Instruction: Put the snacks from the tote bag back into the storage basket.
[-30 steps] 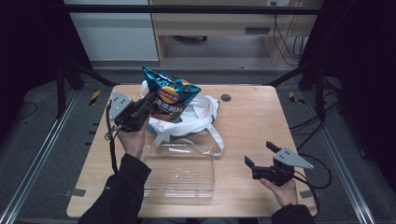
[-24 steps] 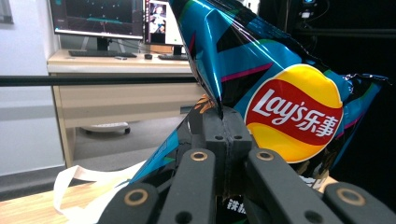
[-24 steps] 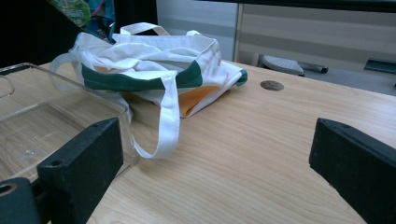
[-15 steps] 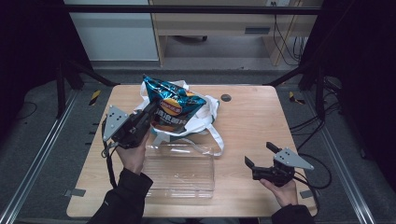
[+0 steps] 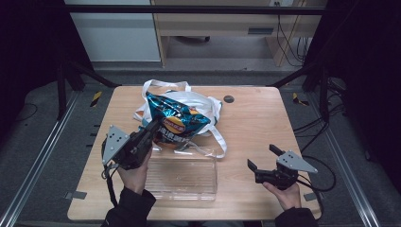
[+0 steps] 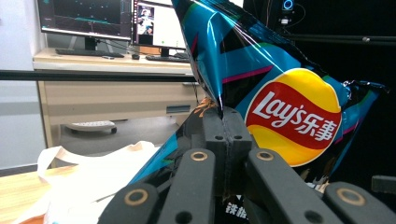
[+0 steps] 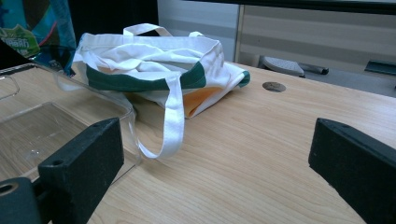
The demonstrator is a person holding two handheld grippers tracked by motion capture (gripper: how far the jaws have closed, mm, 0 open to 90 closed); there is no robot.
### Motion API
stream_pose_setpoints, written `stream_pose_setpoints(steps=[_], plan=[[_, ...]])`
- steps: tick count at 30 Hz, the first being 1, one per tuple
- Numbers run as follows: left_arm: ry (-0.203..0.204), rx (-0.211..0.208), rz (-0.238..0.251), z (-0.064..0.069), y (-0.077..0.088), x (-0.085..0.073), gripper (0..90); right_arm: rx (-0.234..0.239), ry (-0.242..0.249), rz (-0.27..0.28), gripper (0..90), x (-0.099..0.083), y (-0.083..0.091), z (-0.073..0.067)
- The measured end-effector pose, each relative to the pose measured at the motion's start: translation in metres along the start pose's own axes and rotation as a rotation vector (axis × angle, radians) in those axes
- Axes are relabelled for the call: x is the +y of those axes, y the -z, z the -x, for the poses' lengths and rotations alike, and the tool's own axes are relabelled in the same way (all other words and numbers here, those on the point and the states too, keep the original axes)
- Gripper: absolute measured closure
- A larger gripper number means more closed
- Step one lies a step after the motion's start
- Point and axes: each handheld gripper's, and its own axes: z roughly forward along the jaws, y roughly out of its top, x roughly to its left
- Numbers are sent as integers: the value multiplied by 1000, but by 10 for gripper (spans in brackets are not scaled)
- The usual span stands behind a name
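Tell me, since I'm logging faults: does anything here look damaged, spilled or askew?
Nothing spilled or torn. The chip bag hangs tilted, pinched at its edge by the left gripper; the tote bag lies crumpled, one strap draped over the clear tray.

I see a blue chip bag [image 5: 177,124] with a red-and-yellow logo; a white tote [image 7: 159,65] banded green, orange inside; a clear tray [image 5: 184,177]; a pale wood-grain surface [image 5: 265,127]; black fingers [image 7: 79,163].
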Motion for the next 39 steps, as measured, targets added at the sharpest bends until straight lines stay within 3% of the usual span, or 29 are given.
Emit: stream_pose_setpoints(steps=[17, 25, 32, 39], plan=[[-6, -18, -31, 22, 15, -16, 900, -3, -3, 8, 36, 1, 2, 0], [-4, -9, -100, 23, 8, -37, 900, -3, -6, 8, 36, 1, 2, -1], [-34, 17, -134, 26, 6, -51, 900, -3, -3, 11, 36, 1, 3, 0], [-24, 34, -155, 22, 6, -63, 900, -2, -6, 14, 36, 1, 3, -1]])
